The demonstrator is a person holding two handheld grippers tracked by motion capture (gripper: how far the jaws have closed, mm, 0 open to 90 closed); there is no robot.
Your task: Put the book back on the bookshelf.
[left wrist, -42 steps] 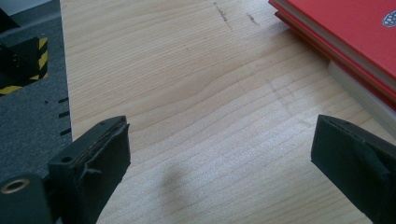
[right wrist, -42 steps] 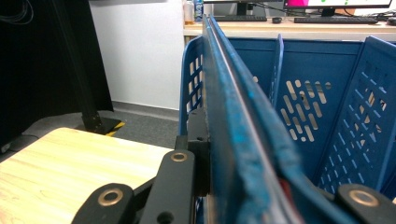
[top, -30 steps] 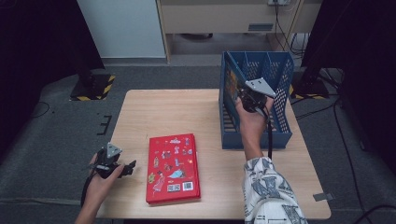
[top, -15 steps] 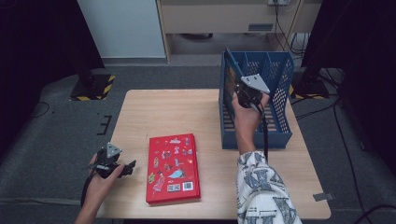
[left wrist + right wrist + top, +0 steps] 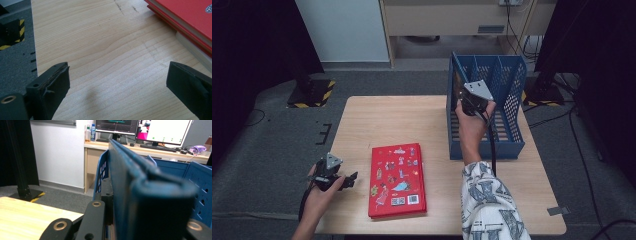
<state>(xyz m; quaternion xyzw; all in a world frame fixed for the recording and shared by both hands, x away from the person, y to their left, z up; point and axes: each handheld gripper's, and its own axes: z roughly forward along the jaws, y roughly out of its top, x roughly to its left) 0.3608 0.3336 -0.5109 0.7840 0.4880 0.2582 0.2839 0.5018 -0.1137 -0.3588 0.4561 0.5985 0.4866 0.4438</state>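
Observation:
A red book (image 5: 398, 180) with cartoon pictures lies flat at the front of the wooden table (image 5: 382, 120); its edge (image 5: 190, 15) shows at the top right of the left gripper view. My left gripper (image 5: 351, 180) rests low just left of it, jaws wide open over bare wood (image 5: 117, 85). At the back right stands a blue file rack (image 5: 507, 115). My right gripper (image 5: 463, 98) is at the rack's left compartment, shut on a dark blue book (image 5: 140, 185) held upright, spine toward the camera. The rack's perforated wall (image 5: 101, 175) is right beside it.
The rack's dividers (image 5: 200, 180) stand to the right of the held book. A desk with monitors (image 5: 165, 130) and bottles lies beyond the table. Dark stands with yellow-black feet (image 5: 309, 92) flank the table on the grey floor.
My right hand has shifted slightly left along the rack with the blue book in its grip. The left hand and the red book have stayed put.

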